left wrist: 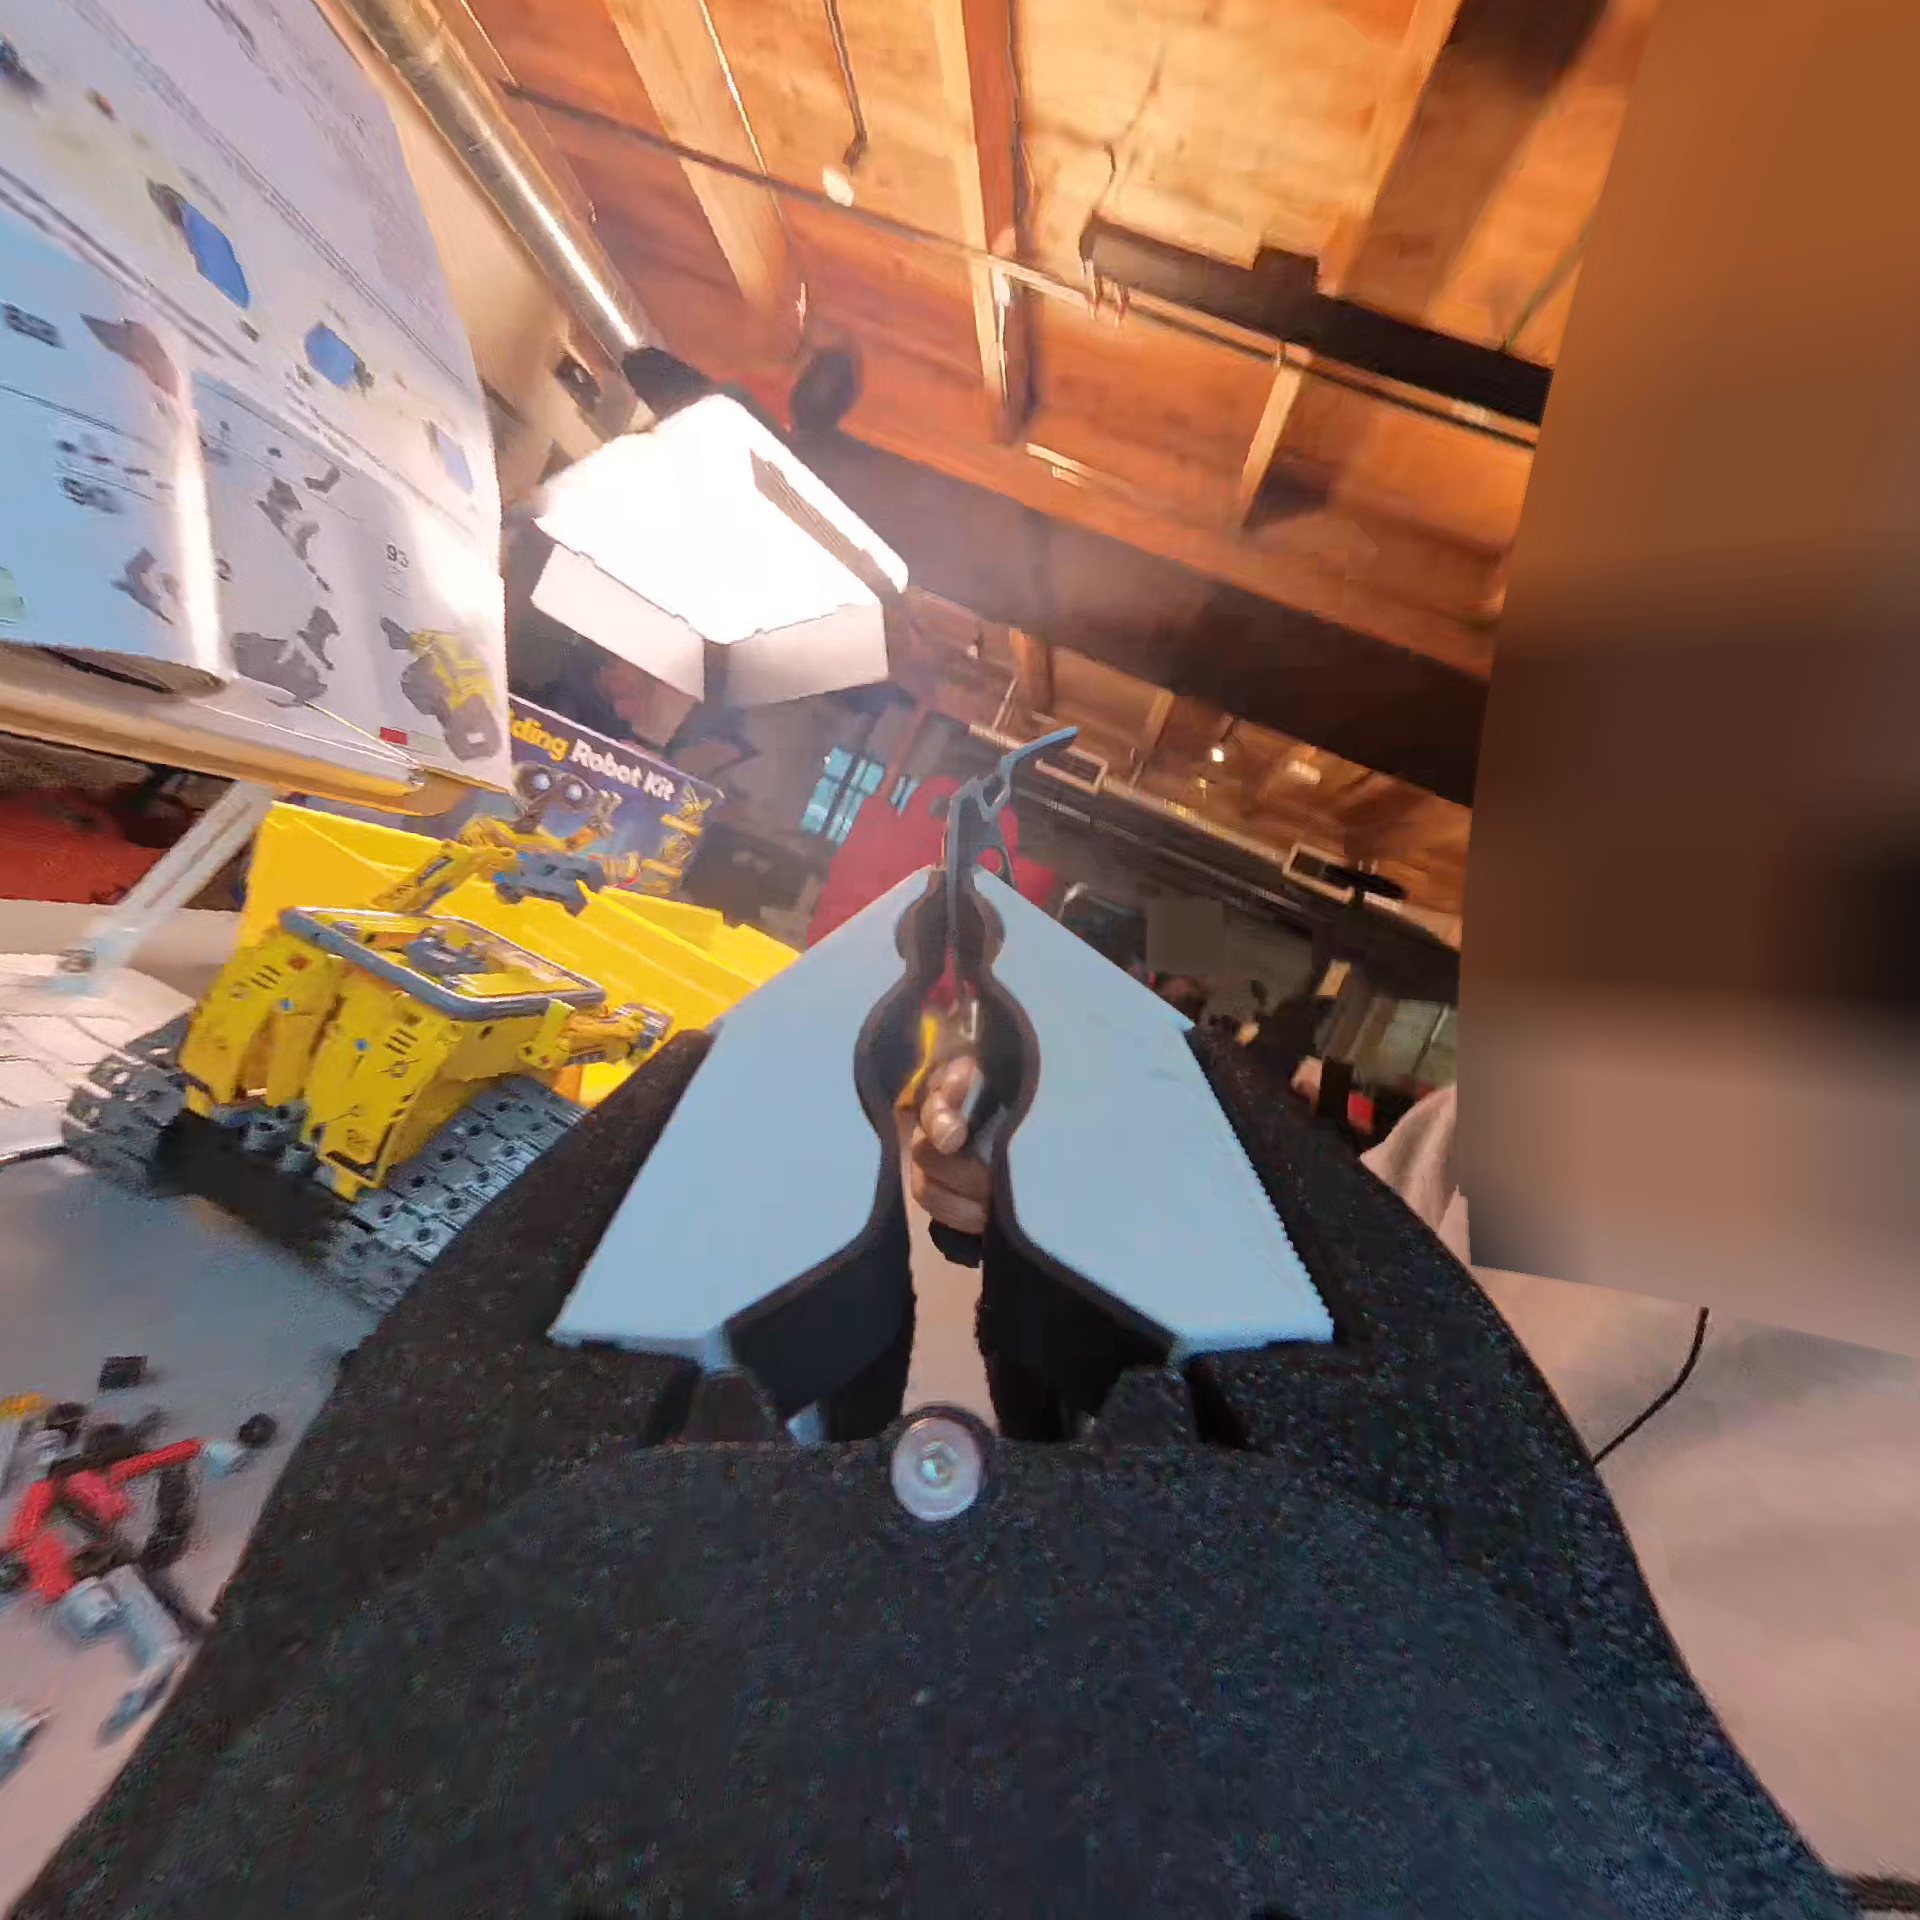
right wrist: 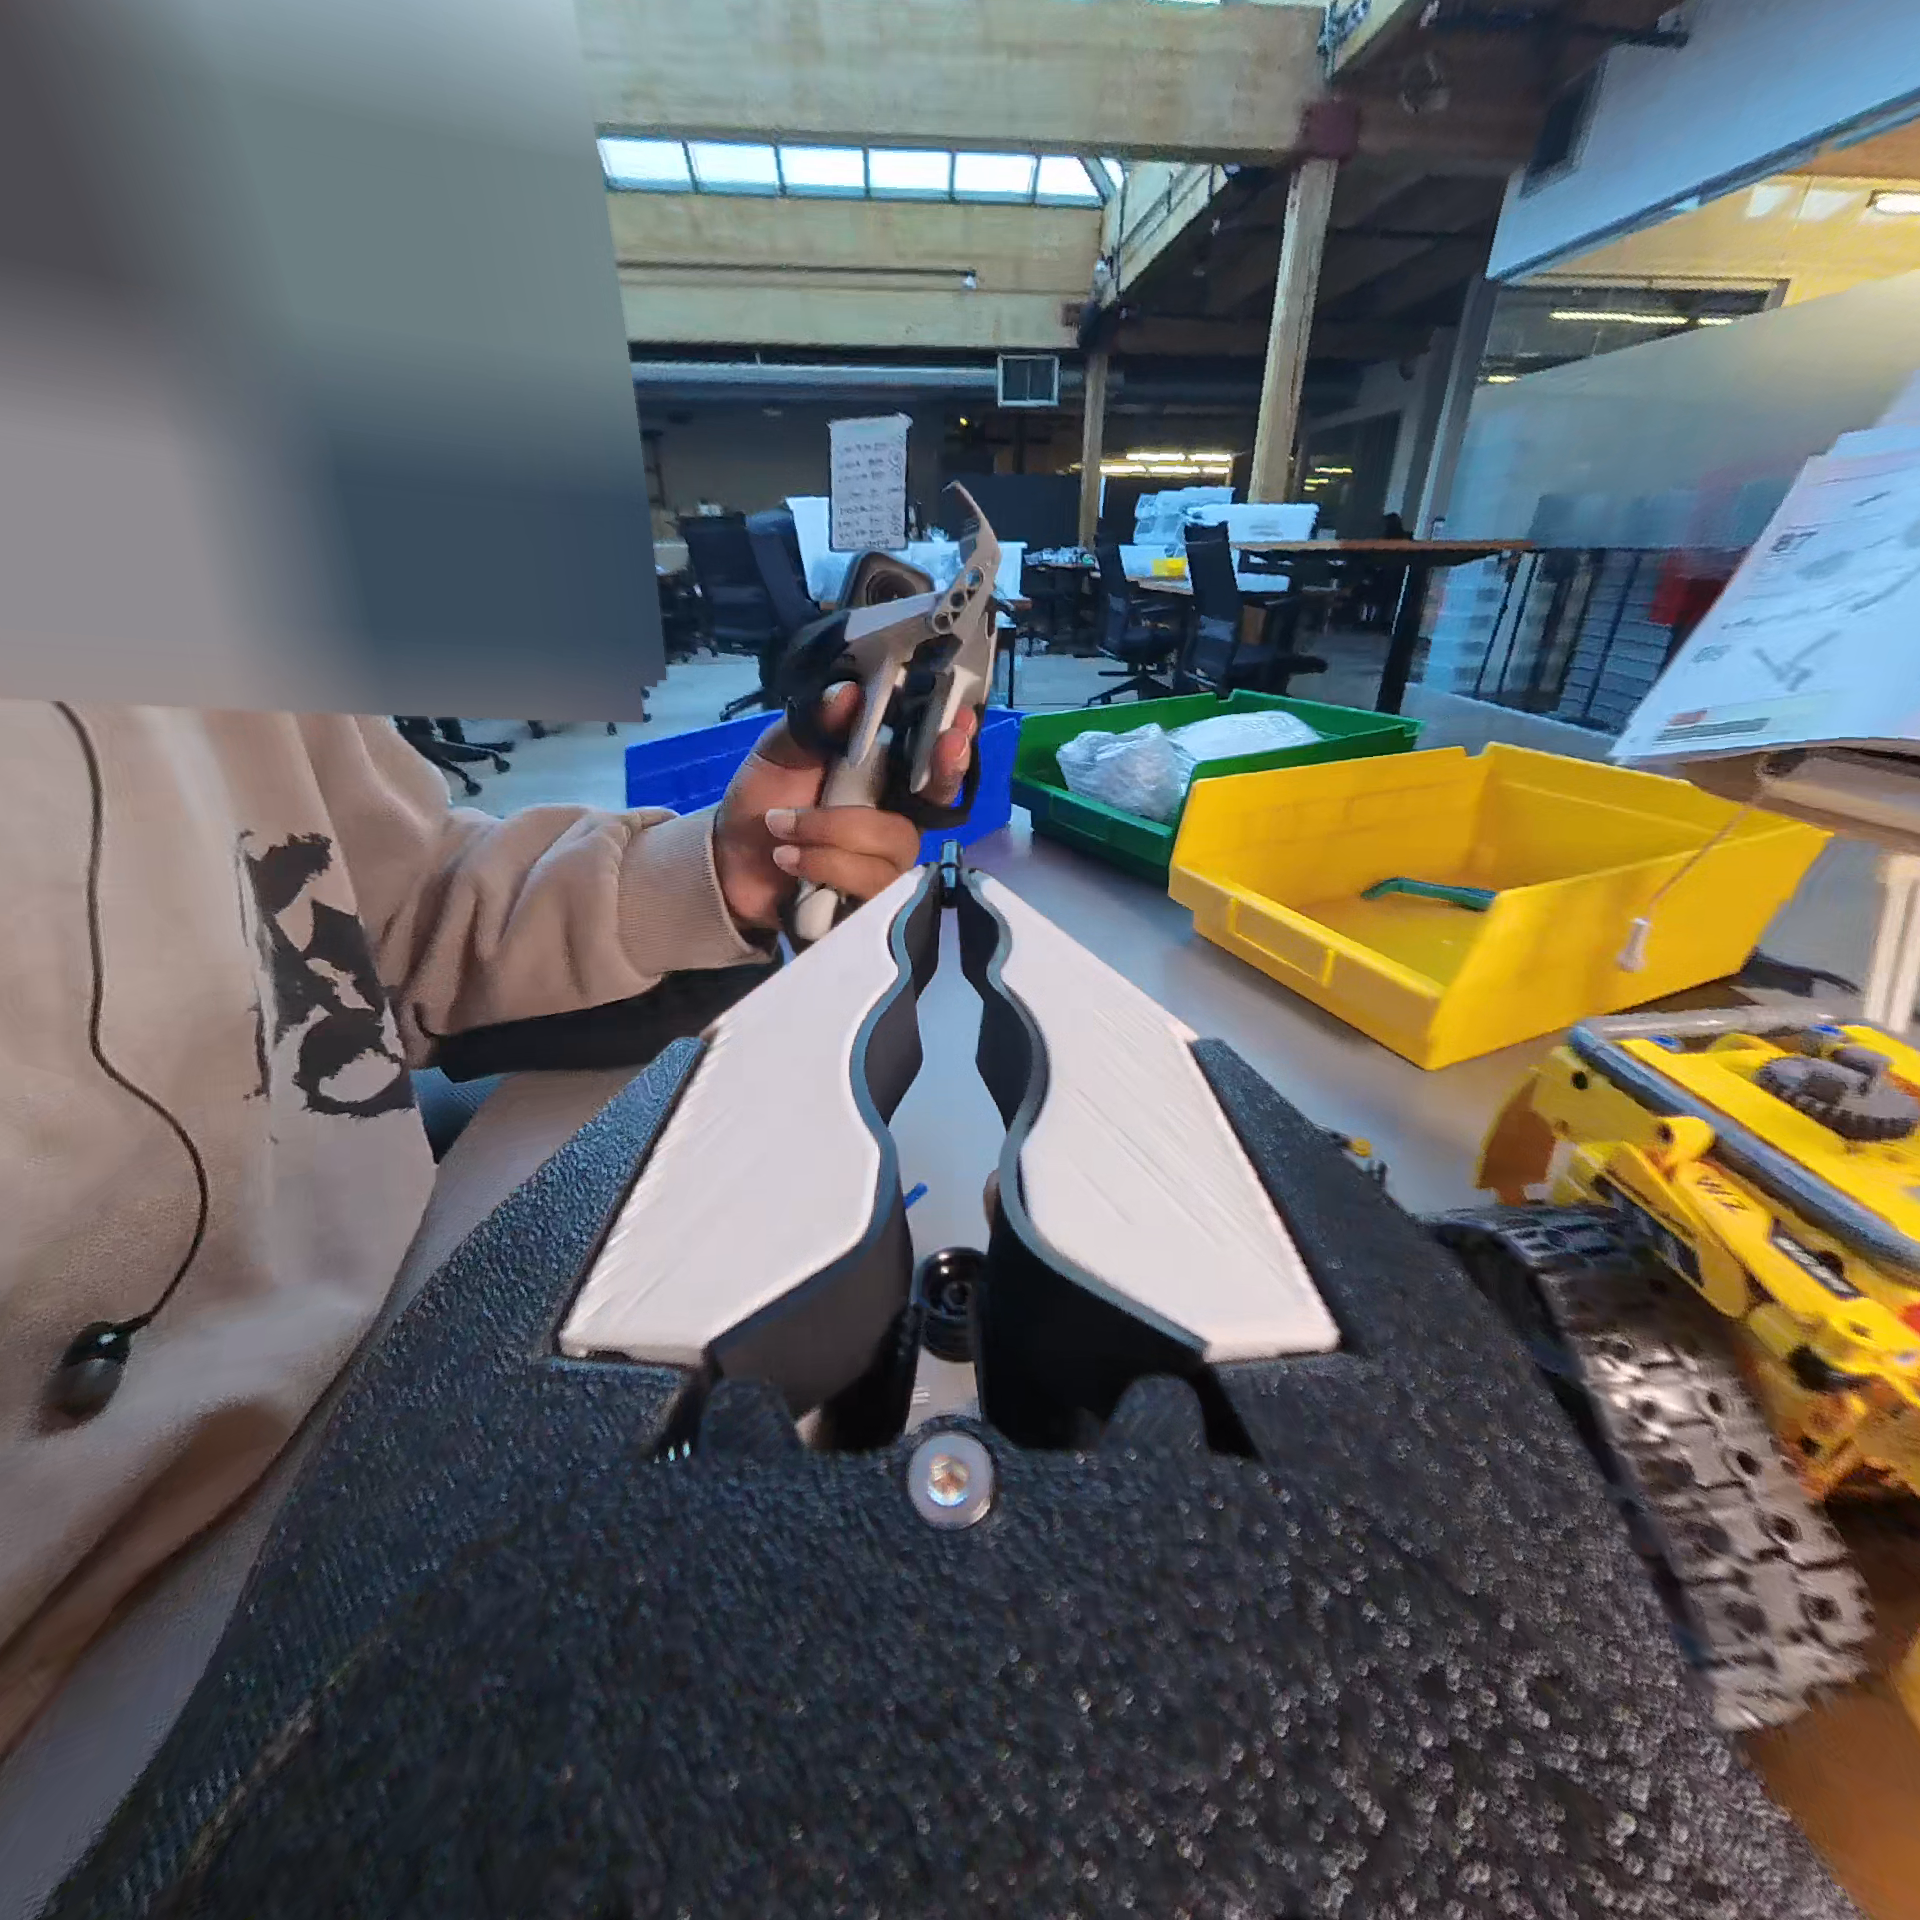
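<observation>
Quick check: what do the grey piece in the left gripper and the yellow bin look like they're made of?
Grey piece: looks like moulded plastic, matte grey, thin with round pin holes, much like the parts of the yellow tracked model. Yellow bin: looks like rigid moulded plastic, smooth and slightly glossy, with ribbed walls and a soft sheen on its floor.

ceiling: exposed wood beams (left wrist: 1039,260) w/ metal duct (left wrist: 520,177) | light: bright softbox lamp (left wrist: 717,520), skylight strip (right wrist: 852,166) | room: open office, wood posts (right wrist: 1288,332), black chairs (right wrist: 1236,613), tall wood-top desk (right wrist: 1382,548) | floor: grey (right wrist: 1049,686) | rt side: glass partitions (right wrist: 1621,436)
</observation>
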### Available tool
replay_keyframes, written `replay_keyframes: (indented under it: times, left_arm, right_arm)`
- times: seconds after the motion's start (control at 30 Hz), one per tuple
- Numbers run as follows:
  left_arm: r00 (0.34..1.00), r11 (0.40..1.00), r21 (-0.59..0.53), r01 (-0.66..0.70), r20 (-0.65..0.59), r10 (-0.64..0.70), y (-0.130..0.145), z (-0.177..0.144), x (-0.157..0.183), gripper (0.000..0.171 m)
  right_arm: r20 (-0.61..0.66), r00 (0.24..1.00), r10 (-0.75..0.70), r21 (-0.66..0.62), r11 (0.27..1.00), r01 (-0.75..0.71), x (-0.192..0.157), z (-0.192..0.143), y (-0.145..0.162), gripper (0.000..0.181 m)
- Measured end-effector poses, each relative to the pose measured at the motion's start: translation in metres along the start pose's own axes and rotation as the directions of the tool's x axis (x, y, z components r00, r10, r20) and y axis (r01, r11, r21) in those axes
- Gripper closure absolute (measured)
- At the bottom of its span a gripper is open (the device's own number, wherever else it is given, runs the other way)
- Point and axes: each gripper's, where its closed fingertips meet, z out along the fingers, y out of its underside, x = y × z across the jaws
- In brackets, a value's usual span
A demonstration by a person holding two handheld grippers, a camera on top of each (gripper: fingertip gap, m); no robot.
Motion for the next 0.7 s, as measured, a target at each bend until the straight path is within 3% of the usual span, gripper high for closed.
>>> replay_keyframes:
  times: [0.13, 0.27, 0.33, 0.47, 0.6, 0.7]
  left_arm:
    - [0.999, 0.998, -0.055, 0.016, 0.038, -0.014, 0.021, 0.013, -0.009, 0.171]
    - [0.970, 0.988, 0.050, 0.146, 0.191, -0.153, 0.012, -0.008, -0.055, 0.171]
    - [0.960, 0.985, 0.058, 0.162, 0.221, -0.171, 0.014, -0.013, -0.065, 0.171]
    - [0.952, 0.996, -0.058, 0.072, 0.303, -0.051, 0.032, -0.010, -0.073, 0.171]
    - [0.936, 0.991, -0.129, 0.043, 0.351, 0.005, 0.044, -0.012, -0.081, 0.171]
    - [0.936, 0.988, -0.133, 0.081, 0.351, -0.030, 0.049, -0.013, -0.085, 0.171]
  right_arm:
    - [0.040, 0.999, 0.015, -0.037, 0.999, -0.013, -0.002, 0.016, 0.011, 0.179]
    - [-0.038, 0.999, 0.004, -0.206, 0.979, -0.011, 0.022, 0.027, 0.048, 0.179]
    - [-0.103, 0.990, -0.092, -0.360, 0.932, 0.049, 0.039, 0.037, 0.080, 0.179]
    - [-0.095, 0.955, -0.280, -0.651, 0.743, 0.153, 0.069, 0.058, 0.137, 0.178]
    - [-0.117, 0.915, -0.386, -0.766, 0.621, 0.164, 0.097, 0.079, 0.168, 0.179]
    - [-0.145, 0.908, -0.393, -0.783, 0.607, 0.137, 0.106, 0.080, 0.176, 0.164]
